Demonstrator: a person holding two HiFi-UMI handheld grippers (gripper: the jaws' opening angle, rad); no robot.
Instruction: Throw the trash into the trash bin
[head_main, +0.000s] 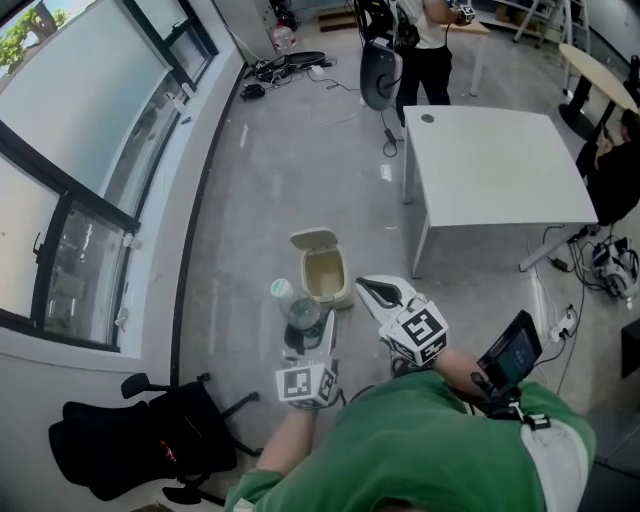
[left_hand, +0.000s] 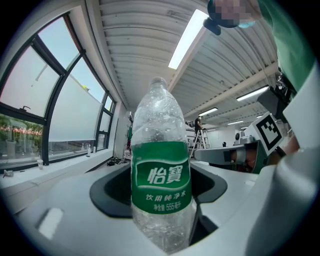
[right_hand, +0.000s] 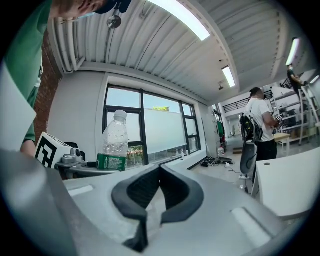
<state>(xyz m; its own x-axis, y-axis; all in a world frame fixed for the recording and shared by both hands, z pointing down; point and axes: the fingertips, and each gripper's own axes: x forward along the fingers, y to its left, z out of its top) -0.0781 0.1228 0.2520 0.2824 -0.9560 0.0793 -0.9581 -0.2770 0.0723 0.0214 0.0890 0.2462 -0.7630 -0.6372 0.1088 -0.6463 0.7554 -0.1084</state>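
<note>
Left gripper (head_main: 305, 332): fingers pinch a green-labelled bottle (left_hand: 161, 175). Right gripper (right_hand: 159, 173): fingers pressed together, holding nothing. Trash bin (head_main: 329, 298) on floor, lid open.

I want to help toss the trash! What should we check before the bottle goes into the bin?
1. Bottle gripped firmly: ok. The left gripper is shut on its lower part, and the bottle stands upright.
2. Lid open: ok. It is flipped back.
3. Bottle over the trash bin opening: not ok. In the head view it sits short of the bin, toward the person's left.
4. Right gripper out of the way: ok. Its jaws are together and empty, off to the bin's right.
5. Room inside the bin: cannot tell.
</note>
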